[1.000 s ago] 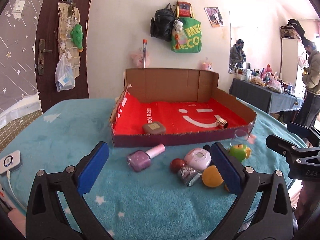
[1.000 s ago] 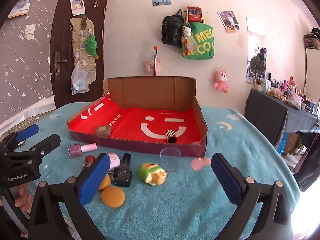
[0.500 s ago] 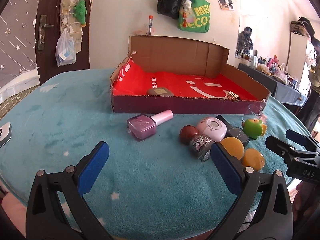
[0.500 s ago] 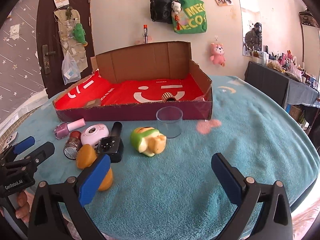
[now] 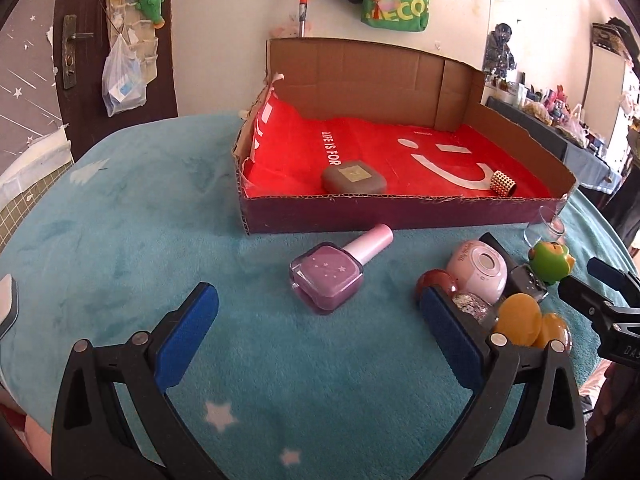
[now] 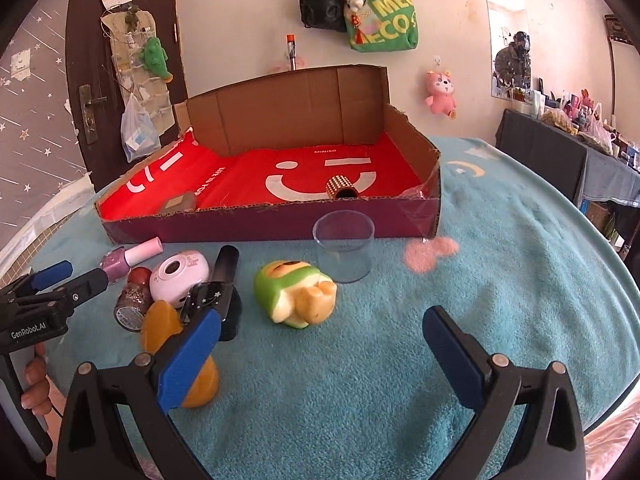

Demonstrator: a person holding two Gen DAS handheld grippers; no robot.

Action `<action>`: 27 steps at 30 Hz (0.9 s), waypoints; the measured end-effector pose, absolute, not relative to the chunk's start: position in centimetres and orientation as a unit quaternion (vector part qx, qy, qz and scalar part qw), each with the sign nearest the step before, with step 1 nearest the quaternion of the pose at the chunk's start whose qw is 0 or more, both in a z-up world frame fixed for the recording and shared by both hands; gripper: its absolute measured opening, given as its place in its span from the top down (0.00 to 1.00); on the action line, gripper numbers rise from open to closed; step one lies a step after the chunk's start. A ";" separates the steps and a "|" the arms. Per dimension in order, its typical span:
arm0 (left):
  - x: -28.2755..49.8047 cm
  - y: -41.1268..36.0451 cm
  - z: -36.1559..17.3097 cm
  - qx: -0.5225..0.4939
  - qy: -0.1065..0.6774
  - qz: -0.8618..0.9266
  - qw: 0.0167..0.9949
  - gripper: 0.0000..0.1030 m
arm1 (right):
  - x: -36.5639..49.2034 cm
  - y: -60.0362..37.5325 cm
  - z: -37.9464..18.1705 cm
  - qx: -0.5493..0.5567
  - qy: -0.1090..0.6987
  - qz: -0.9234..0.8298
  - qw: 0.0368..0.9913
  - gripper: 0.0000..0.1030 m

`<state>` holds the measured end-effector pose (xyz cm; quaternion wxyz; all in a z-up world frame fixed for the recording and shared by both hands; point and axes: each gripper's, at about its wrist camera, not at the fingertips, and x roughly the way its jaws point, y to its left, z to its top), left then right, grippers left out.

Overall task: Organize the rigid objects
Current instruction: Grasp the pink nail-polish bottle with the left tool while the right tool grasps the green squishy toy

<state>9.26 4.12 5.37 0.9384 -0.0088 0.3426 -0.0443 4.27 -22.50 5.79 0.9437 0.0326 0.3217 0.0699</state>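
Observation:
A cardboard box lined in red stands on the teal blanket, holding a grey case and a gold studded ring. In front lie a purple nail polish bottle, a pink round device, a black polish bottle, a glitter jar, a red ball, orange discs, a green toy and a clear cup. My left gripper is open just before the purple bottle. My right gripper is open just before the green toy.
The teal blanket reaches the table's round edge at right. A white device lies at the far left. A door and hung bags are behind the box. A dark side table stands at right.
Both grippers have moved closer to the objects on the blanket and lower. Both stay open and empty. No object has moved.

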 end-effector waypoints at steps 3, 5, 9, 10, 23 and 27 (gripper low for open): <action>10.5 4.5 5.1 -0.002 0.359 -0.046 0.932 0.12 | 5.2 -22.3 5.7 0.034 0.332 0.072 0.940 0.00; 11.3 4.5 4.9 0.002 0.378 -0.058 0.924 0.15 | 5.8 -22.3 5.7 0.035 0.338 0.072 0.938 0.00; 12.3 4.4 4.9 0.009 0.400 -0.076 0.913 0.26 | 6.7 -22.2 5.6 0.035 0.349 0.073 0.933 0.05; 12.6 4.3 4.9 0.013 0.405 -0.080 0.911 0.28 | 6.9 -22.3 5.6 0.037 0.351 0.074 0.933 0.06; 14.1 3.2 4.9 0.042 0.422 -0.124 0.897 0.58 | 8.4 -22.6 5.1 0.054 0.374 0.094 0.921 0.28; 13.6 2.9 5.0 0.049 0.417 -0.119 0.900 0.60 | 8.2 -22.0 5.4 0.058 0.370 0.120 0.920 0.50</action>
